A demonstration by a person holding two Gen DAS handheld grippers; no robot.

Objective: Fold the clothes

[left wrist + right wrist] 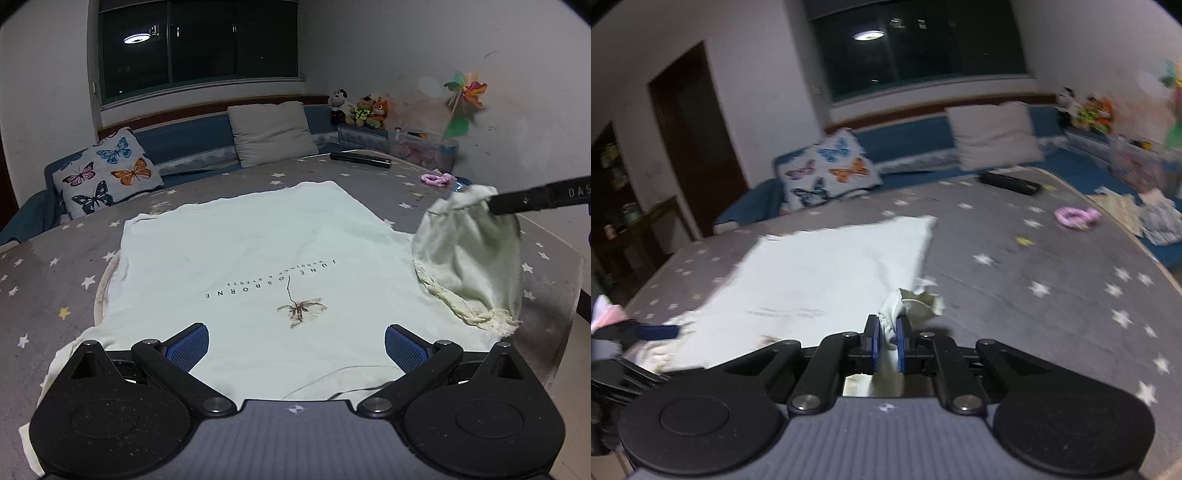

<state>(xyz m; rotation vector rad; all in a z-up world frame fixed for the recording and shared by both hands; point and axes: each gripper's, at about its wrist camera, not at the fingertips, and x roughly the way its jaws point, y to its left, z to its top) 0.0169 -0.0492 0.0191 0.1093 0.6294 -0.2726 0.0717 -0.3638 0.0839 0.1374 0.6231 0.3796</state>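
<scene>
1. Cloth is judged light, limp and easily wrinkled: a pale T-shirt (258,251) is spread flat on the star-patterned bed cover (44,280), directly ahead of the left gripper (295,347).
2. Jaws of the left gripper are held wide apart above the near hem, with nothing between them.
3. Rightward, the sleeve (469,251) is seen clamped in the right gripper (887,343) and raised off the cover.
4. Seams and hems are judged the firmest hold; the blurred right view perhaps shows bunched fabric.
</scene>
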